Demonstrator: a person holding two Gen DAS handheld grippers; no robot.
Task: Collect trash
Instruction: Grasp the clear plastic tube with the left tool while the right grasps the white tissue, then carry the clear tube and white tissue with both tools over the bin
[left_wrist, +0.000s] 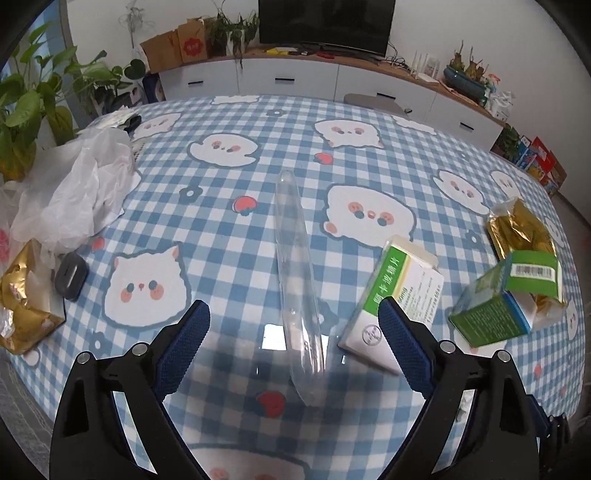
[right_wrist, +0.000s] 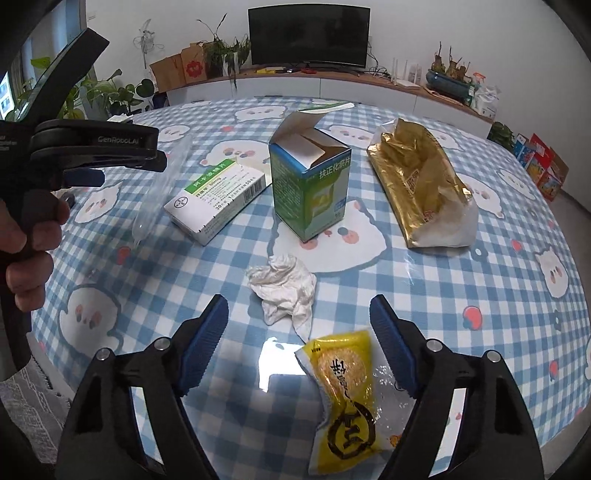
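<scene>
Spread over the checked tablecloth, wrappers, boxes, tissue and a clear sleeve are left uncollected, while left gripper and right gripper are held apart, empty.

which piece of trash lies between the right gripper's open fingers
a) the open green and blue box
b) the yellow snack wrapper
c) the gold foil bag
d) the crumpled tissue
b: in the right wrist view the yellow snack wrapper lies on the tablecloth between the fingers of the right gripper, untouched by the pads; the crumpled tissue lies beyond the fingertips, and the gold foil bag and the open box are farther back.
</scene>
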